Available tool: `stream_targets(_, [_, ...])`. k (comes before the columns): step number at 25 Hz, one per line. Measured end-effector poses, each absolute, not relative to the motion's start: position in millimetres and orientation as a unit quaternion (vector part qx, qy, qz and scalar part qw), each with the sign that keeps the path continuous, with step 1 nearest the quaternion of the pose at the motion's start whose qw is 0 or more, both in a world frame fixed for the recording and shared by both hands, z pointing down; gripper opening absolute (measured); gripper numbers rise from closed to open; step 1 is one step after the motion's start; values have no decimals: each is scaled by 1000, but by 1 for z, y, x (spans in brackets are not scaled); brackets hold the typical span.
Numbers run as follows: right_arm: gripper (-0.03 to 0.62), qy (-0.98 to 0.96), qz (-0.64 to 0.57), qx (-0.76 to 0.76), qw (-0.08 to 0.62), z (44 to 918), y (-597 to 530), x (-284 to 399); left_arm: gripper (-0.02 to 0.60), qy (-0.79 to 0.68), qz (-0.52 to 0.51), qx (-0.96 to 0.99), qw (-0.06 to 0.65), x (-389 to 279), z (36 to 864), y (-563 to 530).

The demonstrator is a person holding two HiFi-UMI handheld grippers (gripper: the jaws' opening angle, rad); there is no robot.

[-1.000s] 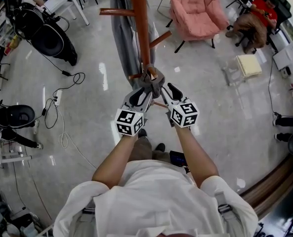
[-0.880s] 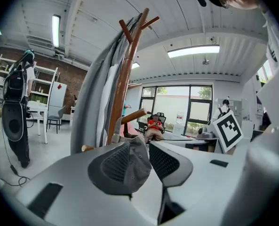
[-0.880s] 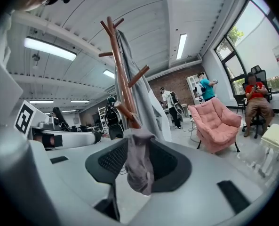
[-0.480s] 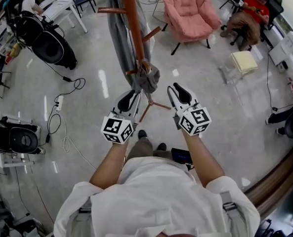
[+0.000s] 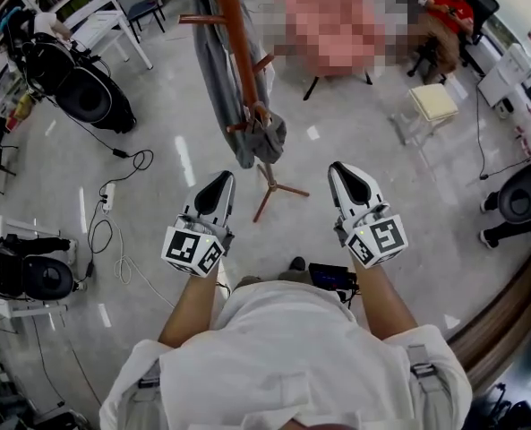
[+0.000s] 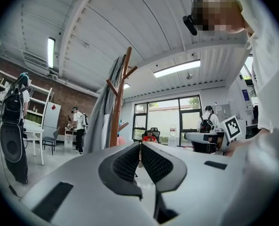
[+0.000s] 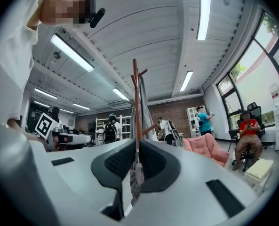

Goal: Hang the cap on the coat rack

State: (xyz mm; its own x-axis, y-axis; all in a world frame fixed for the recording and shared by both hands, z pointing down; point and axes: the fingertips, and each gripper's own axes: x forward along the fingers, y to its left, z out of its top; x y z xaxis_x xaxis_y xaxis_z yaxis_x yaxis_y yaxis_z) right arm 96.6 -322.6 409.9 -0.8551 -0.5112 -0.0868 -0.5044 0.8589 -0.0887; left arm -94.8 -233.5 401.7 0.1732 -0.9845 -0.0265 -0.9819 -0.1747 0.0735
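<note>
The grey cap (image 5: 267,136) hangs on a low peg of the brown wooden coat rack (image 5: 235,52), free of both grippers. My left gripper (image 5: 220,184) is below and left of it, my right gripper (image 5: 346,174) below and right, each well apart from the rack. Both pairs of jaws are closing to a thin slit with nothing between them. The left gripper view shows the coat rack (image 6: 118,102) far beyond my left gripper (image 6: 140,153). In the right gripper view the cap (image 7: 136,177) shows through the slit of my right gripper (image 7: 135,160), under the coat rack (image 7: 136,102).
A grey coat (image 5: 213,61) hangs on the rack's far side, and the rack's tripod feet (image 5: 274,189) spread on the glossy floor. Black bags (image 5: 81,74) and cables (image 5: 113,177) lie left. A pink armchair (image 5: 332,34), a cream stool (image 5: 433,102) and a seated person (image 5: 446,12) are right.
Both grippers have let go of the cap, pulled back toward me and spread apart. Their jaws went from wide open to nearly closed. The cap stays hanging on the peg.
</note>
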Motion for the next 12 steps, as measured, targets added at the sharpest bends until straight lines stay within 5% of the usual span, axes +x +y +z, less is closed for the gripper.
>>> stream_targets(12, [28, 931, -41, -359, 53, 399, -233, 125, 14, -593, -50, 803, 30, -116, 387, -142])
